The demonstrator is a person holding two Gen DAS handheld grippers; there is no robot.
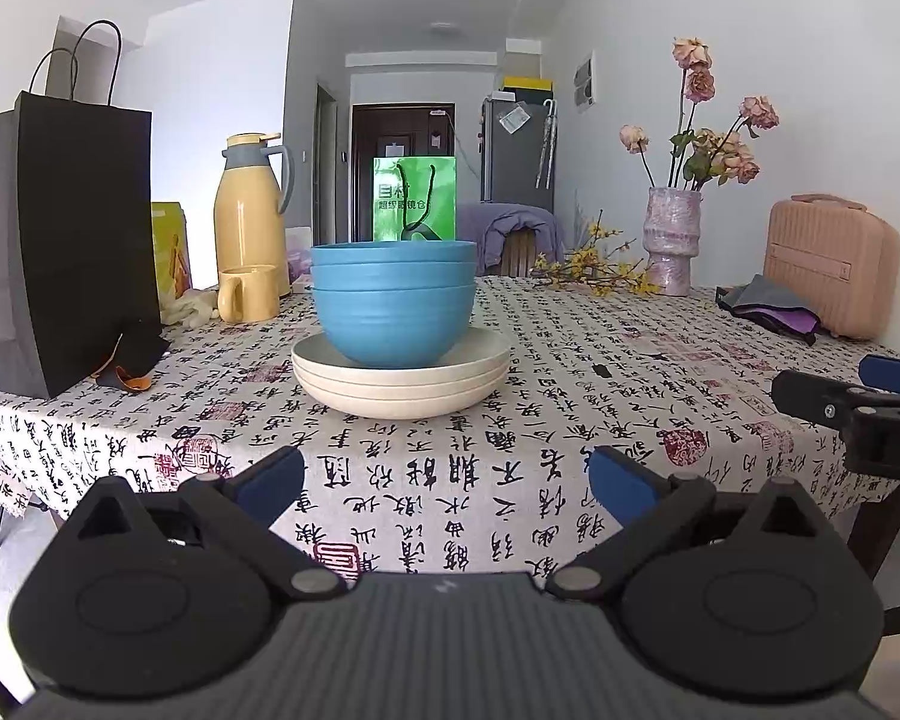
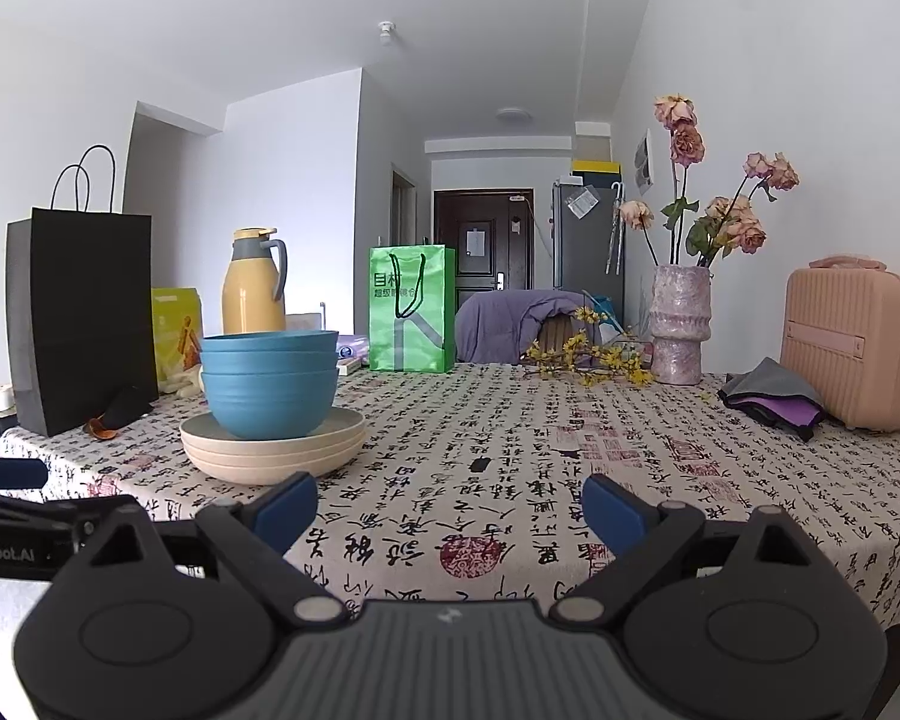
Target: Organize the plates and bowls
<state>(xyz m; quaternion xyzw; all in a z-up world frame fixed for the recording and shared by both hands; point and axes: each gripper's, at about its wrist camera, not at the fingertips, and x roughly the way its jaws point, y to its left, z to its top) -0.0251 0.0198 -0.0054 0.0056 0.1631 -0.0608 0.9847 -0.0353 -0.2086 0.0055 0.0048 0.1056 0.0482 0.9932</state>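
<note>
Three nested blue bowls (image 1: 393,306) stand on a stack of three cream plates (image 1: 402,387) in the middle of the table, straight ahead in the left wrist view. The same bowls (image 2: 270,384) and plates (image 2: 273,447) sit to the left in the right wrist view. My left gripper (image 1: 447,483) is open and empty, above the table's near edge, short of the stack. My right gripper (image 2: 450,510) is open and empty, to the right of the stack. Each gripper shows at the edge of the other's view.
The table has a calligraphy-print cloth (image 1: 510,480). A black paper bag (image 1: 66,240), yellow thermos (image 1: 249,210) and yellow mug (image 1: 246,294) stand at the left. A green bag (image 2: 411,309) stands behind. A vase of dried flowers (image 2: 678,324), folded cloth (image 2: 771,399) and pink case (image 2: 852,342) are on the right.
</note>
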